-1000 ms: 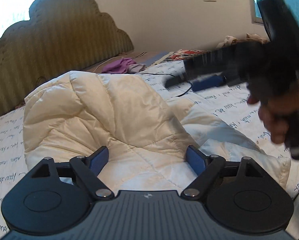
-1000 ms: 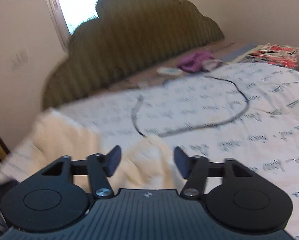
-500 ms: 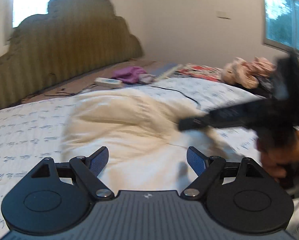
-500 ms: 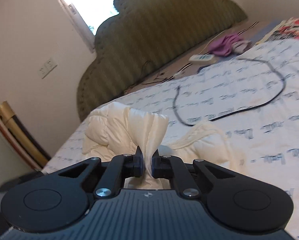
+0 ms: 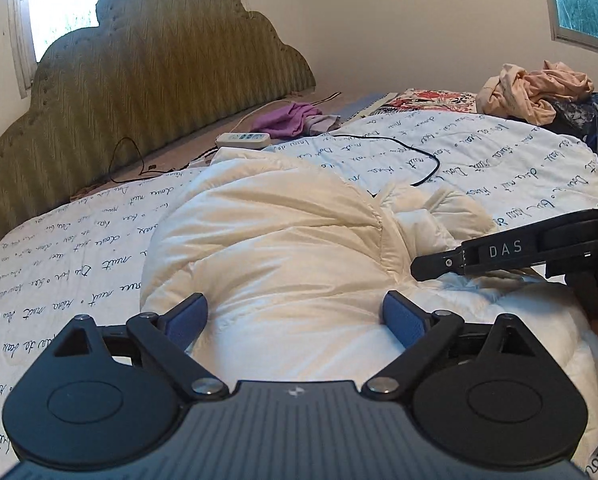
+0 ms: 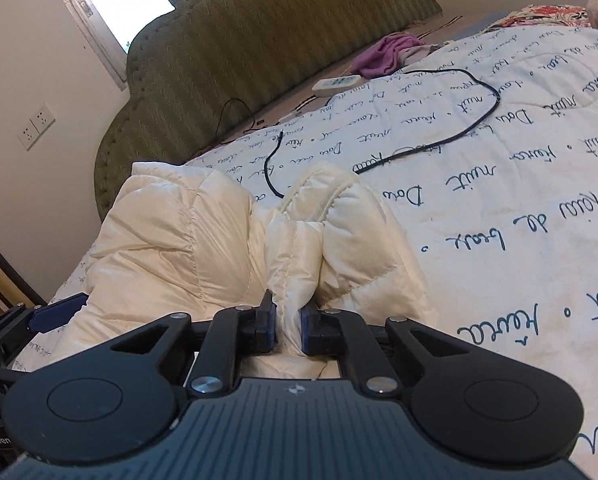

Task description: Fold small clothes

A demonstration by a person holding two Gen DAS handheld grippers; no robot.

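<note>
Because it is a puffy quilted garment, the cream padded jacket (image 5: 283,248) lying on the bed (image 5: 499,152) will probably handle as something light, soft and springy, with a smooth, slightly slippery shell that tends to bulge back open after a fold. It lies bunched near the edge of the mattress, on a white bedspread printed with cursive writing, well apart from the black cable (image 6: 471,120) and the white remote (image 5: 243,140) closer to the green scalloped headboard (image 5: 151,60).

The right gripper (image 6: 287,330) has its fingers nearly shut on a gathered ridge of the jacket (image 6: 295,264); they have just been closing and then easing a little, with the fabric pinched between the blue pads. The left gripper (image 5: 295,318) stands wide apart with nothing gripped; its jaws have just been opening further, and the jacket's rounded bulk lies between and ahead of them without the pads pressing on it.

A stitched seam or hem, where the padding is thin, looks like the firmest place to take hold; a grip on a full puffed panel may slip. Purple cloth (image 5: 287,120) and a pile of peach clothes (image 5: 535,88) lie farther off.
</note>
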